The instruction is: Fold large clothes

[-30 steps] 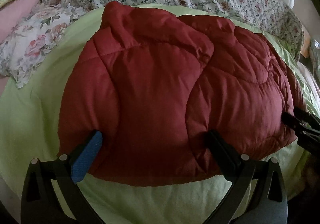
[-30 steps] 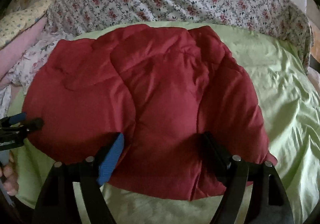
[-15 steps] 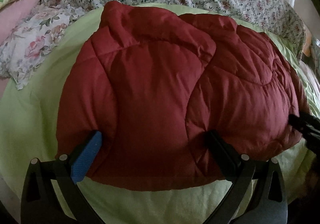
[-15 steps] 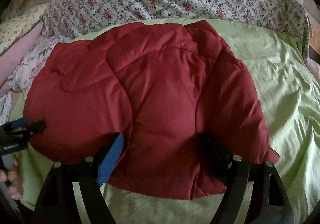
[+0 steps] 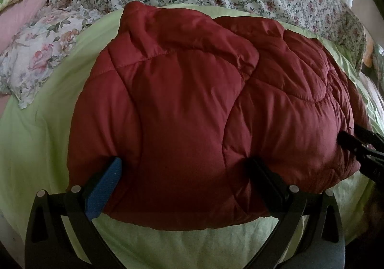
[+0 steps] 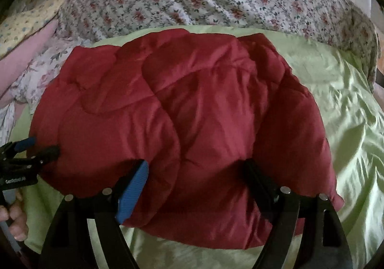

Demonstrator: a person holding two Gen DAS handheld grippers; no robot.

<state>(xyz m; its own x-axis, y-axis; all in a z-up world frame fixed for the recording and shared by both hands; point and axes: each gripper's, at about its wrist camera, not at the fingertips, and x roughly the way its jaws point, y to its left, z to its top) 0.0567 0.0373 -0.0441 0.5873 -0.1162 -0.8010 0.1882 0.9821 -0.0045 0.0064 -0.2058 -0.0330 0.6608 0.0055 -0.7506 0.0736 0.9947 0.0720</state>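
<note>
Both your tools spread wide — left tool (image 5: 182, 173) & right tool (image 6: 194, 173) pressing fingers into the near edge of the red puffer jacket (image 5: 192, 113) on the bed's green sheet (image 5: 36, 137) — jacket's crept slightly fwd vs. a sec ago, so prob. compacting the fold.

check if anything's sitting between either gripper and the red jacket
Nothing visible is. The left gripper and right gripper are both open, fingers spread against the near edge of the red puffer jacket on the green sheet. The floral pillow lies off to the side.
</note>
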